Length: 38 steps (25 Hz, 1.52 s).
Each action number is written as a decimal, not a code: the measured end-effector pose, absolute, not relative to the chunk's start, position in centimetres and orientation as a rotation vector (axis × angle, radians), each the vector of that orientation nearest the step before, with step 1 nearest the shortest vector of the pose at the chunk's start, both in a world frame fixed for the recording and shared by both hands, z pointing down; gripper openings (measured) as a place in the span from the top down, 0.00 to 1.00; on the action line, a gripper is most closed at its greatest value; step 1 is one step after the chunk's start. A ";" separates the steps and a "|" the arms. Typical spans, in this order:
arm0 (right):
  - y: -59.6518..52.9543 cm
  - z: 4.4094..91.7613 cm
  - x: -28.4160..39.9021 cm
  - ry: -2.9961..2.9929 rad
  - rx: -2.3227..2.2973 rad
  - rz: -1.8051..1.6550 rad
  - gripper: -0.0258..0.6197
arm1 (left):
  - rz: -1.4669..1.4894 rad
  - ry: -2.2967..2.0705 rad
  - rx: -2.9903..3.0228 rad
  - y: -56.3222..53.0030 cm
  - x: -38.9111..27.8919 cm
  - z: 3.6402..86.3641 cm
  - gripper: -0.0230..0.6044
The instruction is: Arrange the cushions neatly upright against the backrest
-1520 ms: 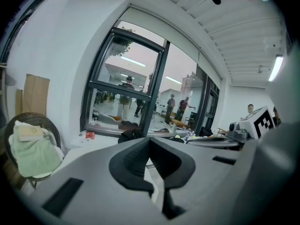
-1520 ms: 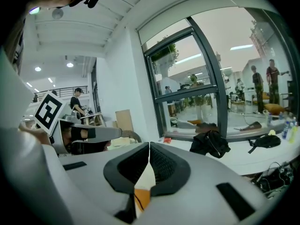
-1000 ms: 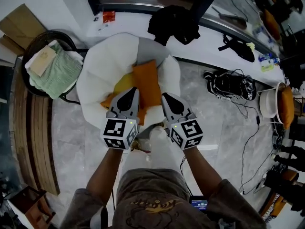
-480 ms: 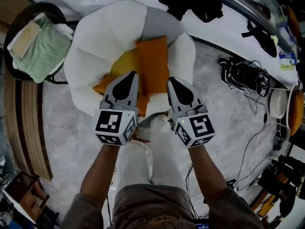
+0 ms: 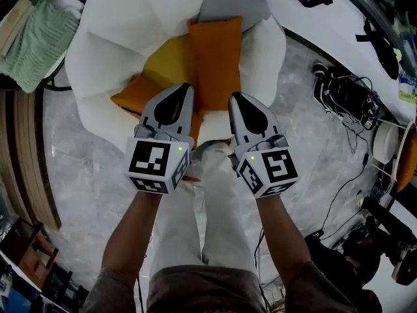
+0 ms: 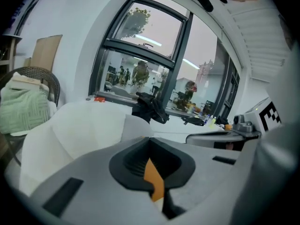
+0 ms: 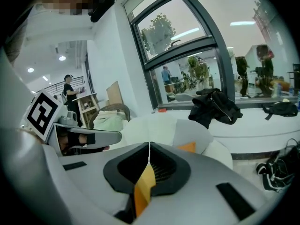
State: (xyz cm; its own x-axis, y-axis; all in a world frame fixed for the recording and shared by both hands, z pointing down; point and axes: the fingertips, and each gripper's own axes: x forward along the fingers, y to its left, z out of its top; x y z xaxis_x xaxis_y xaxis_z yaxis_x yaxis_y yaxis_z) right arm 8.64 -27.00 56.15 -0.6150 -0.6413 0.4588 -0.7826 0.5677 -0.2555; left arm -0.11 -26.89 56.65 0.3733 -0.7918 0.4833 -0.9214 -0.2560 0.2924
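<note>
A round white armchair (image 5: 107, 41) holds several cushions. An orange cushion (image 5: 215, 57) lies lengthwise in the middle of the seat. A yellow cushion (image 5: 168, 62) lies to its left, and a second orange cushion (image 5: 133, 95) pokes out at the seat's front left. A grey cushion (image 5: 231, 2) leans at the backrest. My left gripper (image 5: 177, 91) hangs shut over the seat's front edge, above the yellow and second orange cushions. My right gripper (image 5: 237, 100) is shut beside it, at the middle cushion's near end. Orange shows through the jaw gap of the left gripper (image 6: 150, 138) and the right gripper (image 7: 149, 144); neither holds anything.
A wicker chair with green towels (image 5: 29, 28) stands left of the armchair. Black cables and gear (image 5: 345, 90) lie on the marble floor to the right. A black garment (image 7: 213, 107) lies on the window ledge behind. The person's white-trousered legs (image 5: 208, 207) stand before the seat.
Both grippers have come down side by side toward the armchair seat, still shut. The armchair and its cushions now look larger and nearer in the head view.
</note>
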 end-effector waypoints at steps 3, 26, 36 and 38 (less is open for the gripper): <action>-27.8 56.7 8.5 -2.483 1.168 0.637 0.93 | 0.335 -1.462 2.115 -27.6 0.3 57.1 0.96; -40.2 75.4 7.5 -2.084 1.076 0.822 0.58 | 0.331 -1.487 1.962 -29.9 0.8 60.6 0.96; -41.7 83.0 7.4 -1.956 1.021 0.807 0.56 | 0.354 -1.464 1.927 -30.6 0.7 63.0 0.96; -41.7 83.2 7.3 -1.954 1.027 0.810 0.56 | 0.346 -1.450 1.913 -30.5 0.8 63.3 0.96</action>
